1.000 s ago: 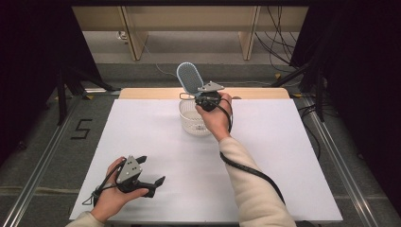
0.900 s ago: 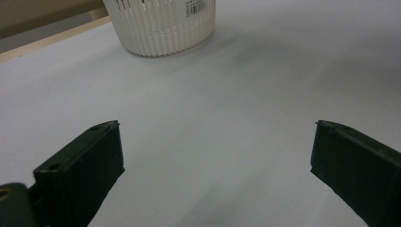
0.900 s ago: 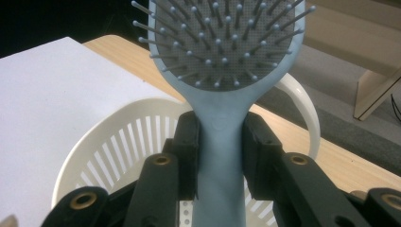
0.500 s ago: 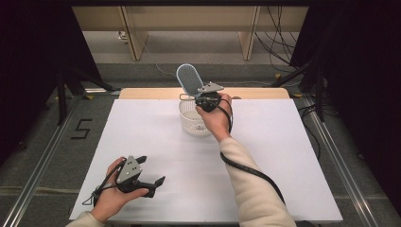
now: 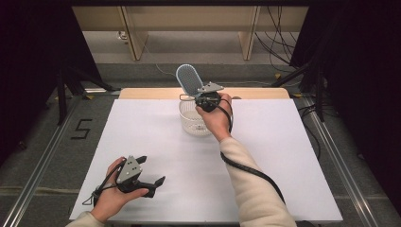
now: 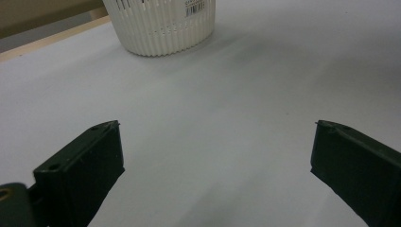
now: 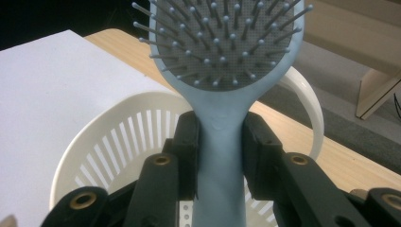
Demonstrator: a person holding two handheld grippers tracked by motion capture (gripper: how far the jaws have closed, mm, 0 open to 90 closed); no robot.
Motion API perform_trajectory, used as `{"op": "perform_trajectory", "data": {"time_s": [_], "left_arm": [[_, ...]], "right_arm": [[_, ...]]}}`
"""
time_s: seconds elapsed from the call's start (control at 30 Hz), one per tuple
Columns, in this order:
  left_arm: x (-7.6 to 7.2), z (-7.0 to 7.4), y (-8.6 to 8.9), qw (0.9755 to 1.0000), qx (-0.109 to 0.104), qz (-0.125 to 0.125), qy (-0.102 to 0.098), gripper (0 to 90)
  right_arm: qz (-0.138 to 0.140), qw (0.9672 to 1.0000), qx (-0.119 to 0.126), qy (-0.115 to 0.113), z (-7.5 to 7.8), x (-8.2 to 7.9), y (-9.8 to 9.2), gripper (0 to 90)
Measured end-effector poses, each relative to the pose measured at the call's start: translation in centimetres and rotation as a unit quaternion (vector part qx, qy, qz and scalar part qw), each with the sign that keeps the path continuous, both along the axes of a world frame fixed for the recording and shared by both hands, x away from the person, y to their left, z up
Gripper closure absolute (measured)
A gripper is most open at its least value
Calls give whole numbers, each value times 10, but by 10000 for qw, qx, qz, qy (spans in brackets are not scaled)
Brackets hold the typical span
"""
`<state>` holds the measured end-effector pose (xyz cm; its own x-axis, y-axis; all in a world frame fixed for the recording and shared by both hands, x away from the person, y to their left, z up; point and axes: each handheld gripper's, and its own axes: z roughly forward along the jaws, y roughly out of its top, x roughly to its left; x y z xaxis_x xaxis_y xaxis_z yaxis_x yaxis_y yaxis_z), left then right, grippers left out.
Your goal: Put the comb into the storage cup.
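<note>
Right gripper (image 5: 198,96) pinches the handle of one pale blue plastic paddle hairbrush (image 7: 226,61), its two black jaws pressed against the handle from either side. Its oval grey bristle pad stands upright above the jaws, tilted slightly away from the hand. Directly below and around the jaws sits one white slotted plastic basket (image 7: 106,151), round, with a curved white handle arching behind the brush neck; the end of the brush handle is hidden behind the gripper. The basket stands on the white tabletop (image 5: 293,142) near its far edge, where a strip of light wood shows. Well apart, near the front edge, the left gripper (image 5: 150,171) rests low over bare tabletop with its jaws spread wide and nothing between them; the basket (image 6: 161,26) lies ahead of it.
</note>
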<state>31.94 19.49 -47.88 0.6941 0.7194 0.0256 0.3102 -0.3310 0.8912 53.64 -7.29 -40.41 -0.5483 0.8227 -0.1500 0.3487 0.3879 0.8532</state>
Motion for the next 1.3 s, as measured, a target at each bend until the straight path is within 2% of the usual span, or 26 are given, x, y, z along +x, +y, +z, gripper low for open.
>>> {"op": "perform_trajectory", "data": {"time_s": [0.47,0.6,0.67,0.77,0.87,0.93,1.3], "left_arm": [[0,0,0,10000,2,0,1,26],[0,0,1,10000,17,-1,-14,26],[0,0,0,10000,20,1,-6,26],[0,0,0,10000,22,-11,-4,26],[0,0,0,10000,49,-18,6,26],[0,-1,-1,10000,35,-14,20,26],[0,-1,0,10000,22,6,21,26]], "right_arm": [[130,9996,-176,167,0,0,3,686],[189,9990,-258,325,-2,-1,4,660],[222,9981,-392,426,-3,-4,4,634],[179,9980,-409,441,-3,-7,1,602],[174,9982,-298,488,-2,-9,-7,567],[167,9985,-131,512,-1,-10,-10,537],[321,9979,79,558,4,-18,-24,319]]}}
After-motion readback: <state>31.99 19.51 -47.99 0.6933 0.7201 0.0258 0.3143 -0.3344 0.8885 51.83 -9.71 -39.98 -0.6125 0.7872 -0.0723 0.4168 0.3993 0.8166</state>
